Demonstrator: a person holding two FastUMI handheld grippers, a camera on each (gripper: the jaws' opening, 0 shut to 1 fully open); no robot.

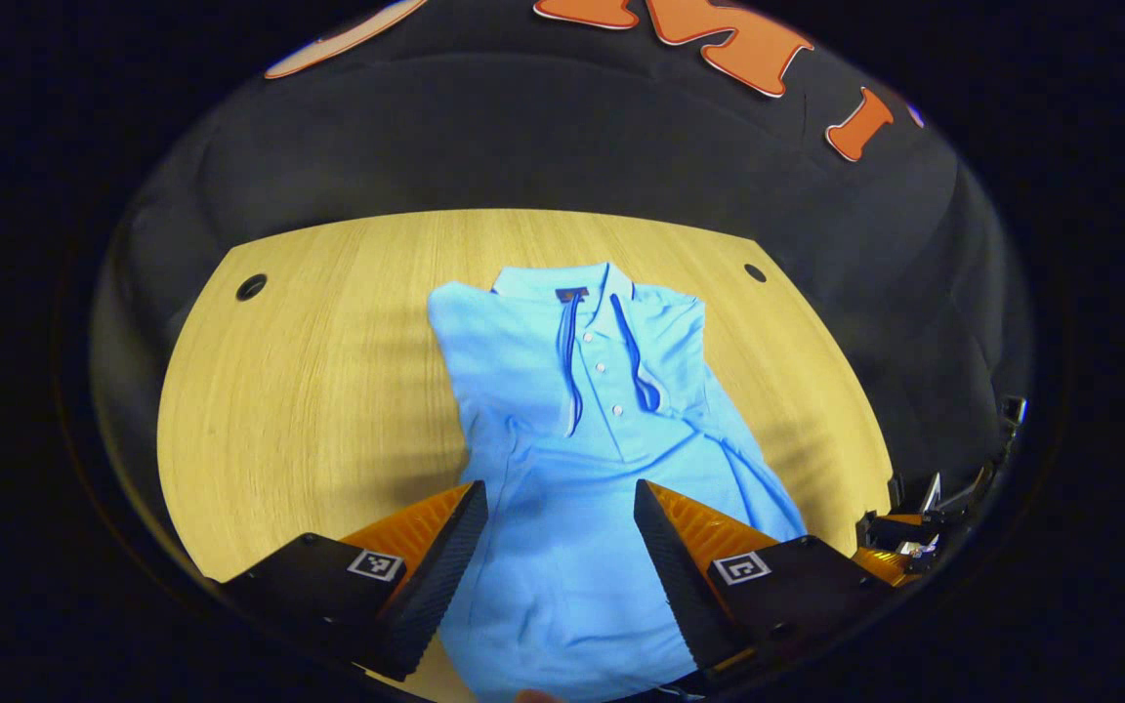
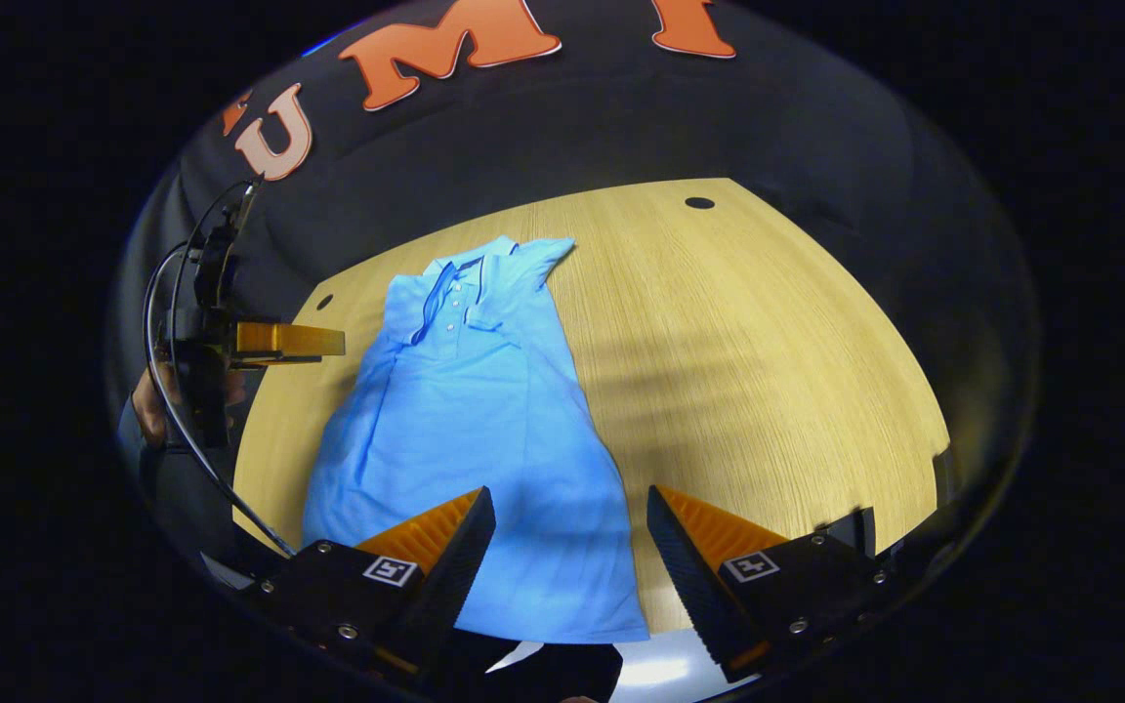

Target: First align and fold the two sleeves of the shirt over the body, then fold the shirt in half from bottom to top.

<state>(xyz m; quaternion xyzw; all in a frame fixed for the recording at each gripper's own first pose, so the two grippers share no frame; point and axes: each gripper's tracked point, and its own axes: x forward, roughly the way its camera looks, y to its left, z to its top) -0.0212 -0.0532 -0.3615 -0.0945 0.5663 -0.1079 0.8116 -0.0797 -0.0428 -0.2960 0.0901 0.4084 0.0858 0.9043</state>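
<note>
Lying flat on the table (image 1: 309, 391), sleeves folded in, the shirt (image 1: 582, 420) waits; both the left gripper (image 1: 561, 532) and right gripper (image 2: 570, 537) hover open above its hem. An uneven pinch could skew the bottom-to-top fold.

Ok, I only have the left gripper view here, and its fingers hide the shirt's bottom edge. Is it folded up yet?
Observer: No. In the right gripper view the hem of the shirt lies flat on the table, near its front edge.
Operator: Is the right gripper open?
Observer: Yes, the right gripper is open, fingers apart above the hem, holding nothing.
</note>
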